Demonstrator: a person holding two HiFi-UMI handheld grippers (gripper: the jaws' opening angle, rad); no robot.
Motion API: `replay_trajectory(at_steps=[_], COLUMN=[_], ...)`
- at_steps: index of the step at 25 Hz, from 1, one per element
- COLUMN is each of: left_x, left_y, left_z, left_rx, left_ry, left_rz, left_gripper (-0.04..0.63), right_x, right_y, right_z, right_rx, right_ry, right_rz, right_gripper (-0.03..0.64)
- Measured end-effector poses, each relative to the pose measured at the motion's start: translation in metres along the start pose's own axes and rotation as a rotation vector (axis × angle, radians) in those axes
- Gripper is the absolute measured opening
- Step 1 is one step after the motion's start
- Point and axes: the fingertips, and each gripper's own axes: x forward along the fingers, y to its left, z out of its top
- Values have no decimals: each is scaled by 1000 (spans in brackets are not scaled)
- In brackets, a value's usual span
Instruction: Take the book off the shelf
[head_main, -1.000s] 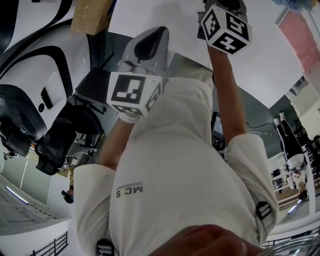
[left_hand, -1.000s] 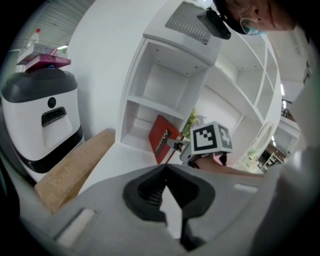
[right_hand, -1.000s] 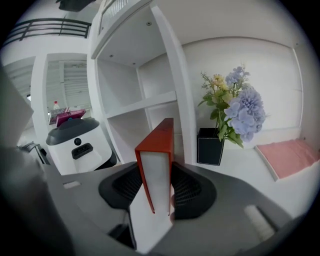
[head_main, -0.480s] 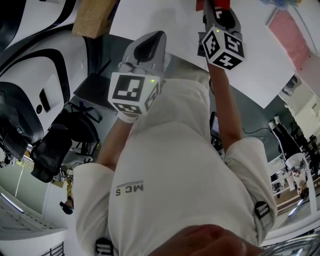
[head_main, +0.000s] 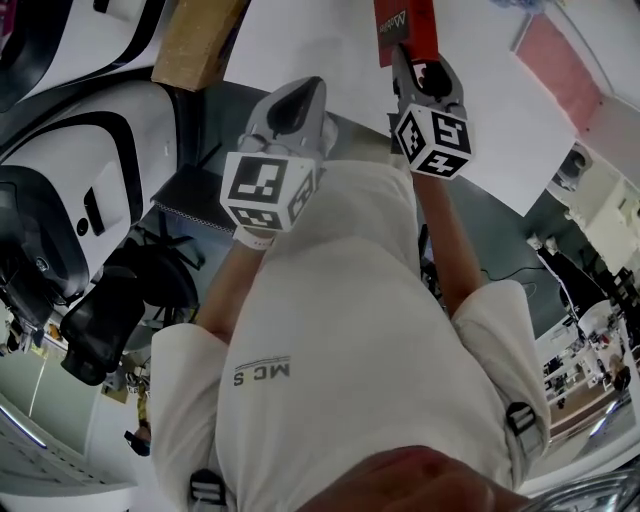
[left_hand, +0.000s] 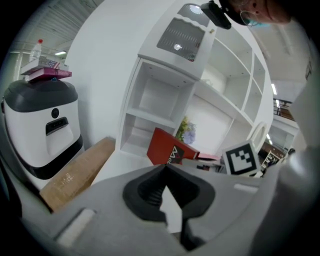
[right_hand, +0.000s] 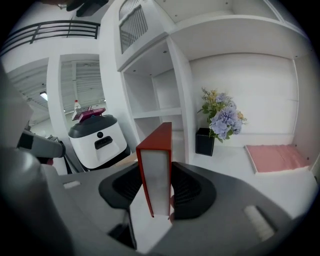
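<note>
My right tongs (head_main: 415, 62) are pinching the red book (right_hand: 156, 165) across its covers. It stands upright between them with the white page block facing the camera. The book is in the air in front of the white shelf unit (right_hand: 150, 113), touching none of its compartments, so I judge the lift-out done and the carry-away in hand. My left tongs (left_hand: 165, 169) are pressed together on nothing. Next I'd bring the book toward me with a firm grip, since only its near end is clamped and it could tip.
</note>
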Motion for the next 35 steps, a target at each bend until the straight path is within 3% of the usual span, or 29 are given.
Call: replay_trajectory(at_steps=[13, 28, 35], left_x=[-41, -55, -49], left_y=[-18, -13, -44], left_z=[6, 15, 12], left_rx=[45, 71, 68], left_ry=[-34, -60, -52], left_rz=[-19, -59, -86], left_gripper=[0, 0, 0], right_x=[-101, -160, -182], right_y=[46, 50, 36], right_z=[-1, 31, 25], right_rx=[-45, -13, -22], right_ry=[15, -63, -49], right_rz=[95, 63, 81], right_gripper=[170, 170, 170])
